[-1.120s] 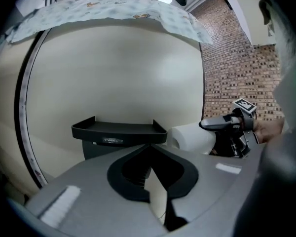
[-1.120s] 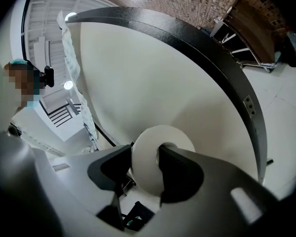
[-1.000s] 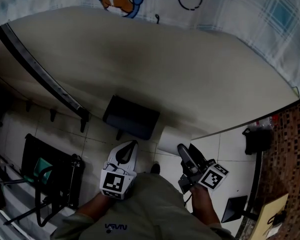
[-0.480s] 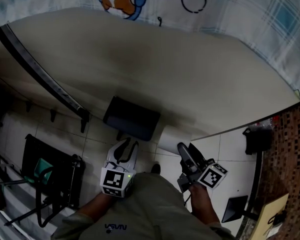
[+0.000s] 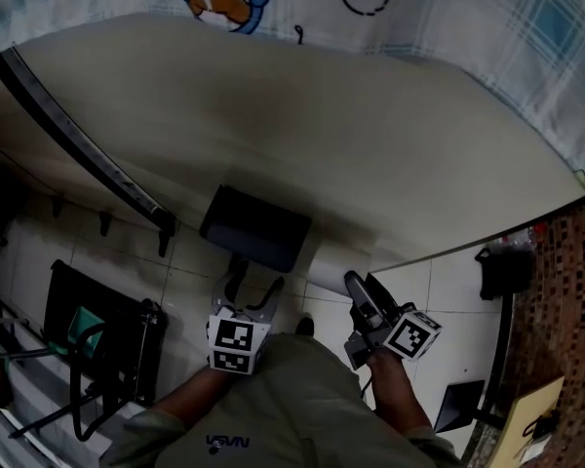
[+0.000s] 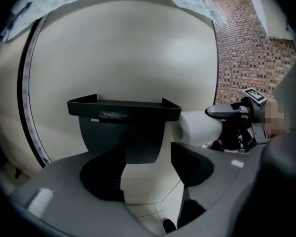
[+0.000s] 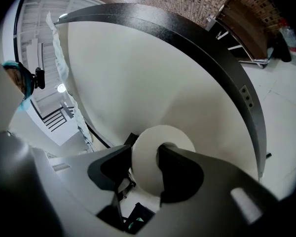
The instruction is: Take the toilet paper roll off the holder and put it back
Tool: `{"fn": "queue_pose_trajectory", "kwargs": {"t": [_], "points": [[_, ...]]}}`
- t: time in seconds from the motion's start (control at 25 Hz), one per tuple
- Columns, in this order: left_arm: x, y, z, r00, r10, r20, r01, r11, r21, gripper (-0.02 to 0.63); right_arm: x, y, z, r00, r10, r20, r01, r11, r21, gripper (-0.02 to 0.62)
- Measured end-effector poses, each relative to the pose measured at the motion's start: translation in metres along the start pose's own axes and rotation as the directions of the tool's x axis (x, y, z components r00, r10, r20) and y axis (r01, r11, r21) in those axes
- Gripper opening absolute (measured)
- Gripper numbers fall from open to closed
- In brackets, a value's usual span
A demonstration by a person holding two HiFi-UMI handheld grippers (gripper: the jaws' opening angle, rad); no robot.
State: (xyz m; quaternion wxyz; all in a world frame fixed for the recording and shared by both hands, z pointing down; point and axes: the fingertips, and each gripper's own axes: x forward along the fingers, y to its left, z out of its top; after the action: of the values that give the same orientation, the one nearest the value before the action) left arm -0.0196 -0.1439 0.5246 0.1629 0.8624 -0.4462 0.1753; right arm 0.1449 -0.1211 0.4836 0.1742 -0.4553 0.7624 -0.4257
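Note:
The white toilet paper roll hangs at the right end of the black wall holder, whose shelf top fills the left gripper view. My right gripper is shut on the roll; one finger lies over the roll's top. My left gripper sits just below the holder. Its jaws have just been opening and now stand wide with nothing between them.
A curved cream wall with a dark rail rises behind the holder. A black rack stands on the tiled floor at the left. A brick wall and a dark stand are at the right.
The left gripper's jaws went from shut to wide open and the gripper dropped slightly below the holder. The right gripper stayed on the roll.

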Motion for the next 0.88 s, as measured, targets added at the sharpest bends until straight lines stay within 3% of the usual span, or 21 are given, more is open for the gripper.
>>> {"fn": "queue_pose_trajectory", "kwargs": {"t": [0.24, 0.48, 0.88], "points": [[0.009, 0.008, -0.014, 0.998, 0.042, -0.044, -0.045, 0.996, -0.078, 0.295, 0.009, -0.002, -0.004, 1.0, 0.0, -0.019, 0.0, 1.0, 0.026, 0.17], [0.02, 0.007, -0.022, 0.995, 0.06, -0.076, -0.068, 0.993, -0.101, 0.304, 0.018, -0.005, -0.01, 0.999, -0.005, -0.038, 0.007, 0.999, 0.052, 0.17], [0.019, 0.017, -0.029, 0.989, 0.125, -0.081, -0.136, 0.978, -0.157, 0.301, 0.025, -0.001, -0.013, 0.998, 0.061, -0.03, -0.058, 0.995, 0.083, 0.167]]}}
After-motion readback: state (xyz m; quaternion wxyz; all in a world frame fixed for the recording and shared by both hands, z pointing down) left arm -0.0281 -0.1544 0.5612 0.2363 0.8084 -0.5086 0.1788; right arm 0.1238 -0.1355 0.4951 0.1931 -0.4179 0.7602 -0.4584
